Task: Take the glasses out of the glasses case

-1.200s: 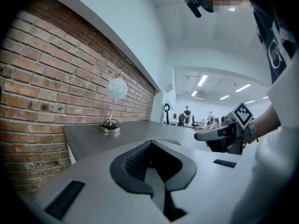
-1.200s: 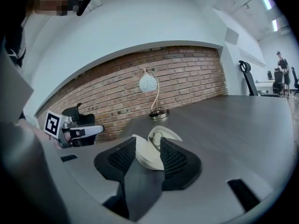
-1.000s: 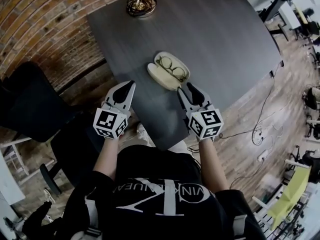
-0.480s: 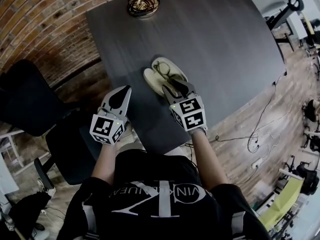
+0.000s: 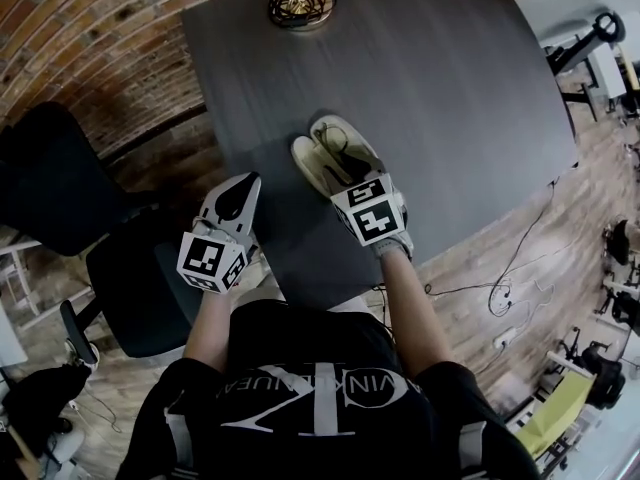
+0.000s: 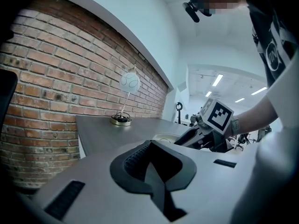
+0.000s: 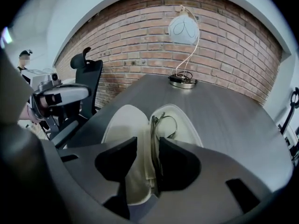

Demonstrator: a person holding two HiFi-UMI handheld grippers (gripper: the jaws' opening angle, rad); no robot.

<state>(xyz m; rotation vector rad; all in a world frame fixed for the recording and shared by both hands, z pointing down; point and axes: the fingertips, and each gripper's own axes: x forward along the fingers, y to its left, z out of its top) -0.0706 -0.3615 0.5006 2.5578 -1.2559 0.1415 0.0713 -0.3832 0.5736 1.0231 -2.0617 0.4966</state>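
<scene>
The right tongs [image 7: 147, 147] have dropped forward since a second ago and now straddle the hinge of the open glasses case [image 7: 119, 121], jaws apart though just narrowed slightly, the glasses [image 7: 166, 123] lying in the half by their right jaw. The left tongs [image 5: 244, 189] hang shut and empty, well to their left

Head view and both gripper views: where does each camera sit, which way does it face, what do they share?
Head view: on the person's head, steeply down on table, glasses case, left tool, right tool, forearms.
Left gripper view: on the left tool, level across the table to the lamp; jaws together, right forearm shows.
Right gripper view: on the right tool, down at the case; jaws apart, just narrowed, straddle its hinge.
Shared: lamp in all three.
</scene>
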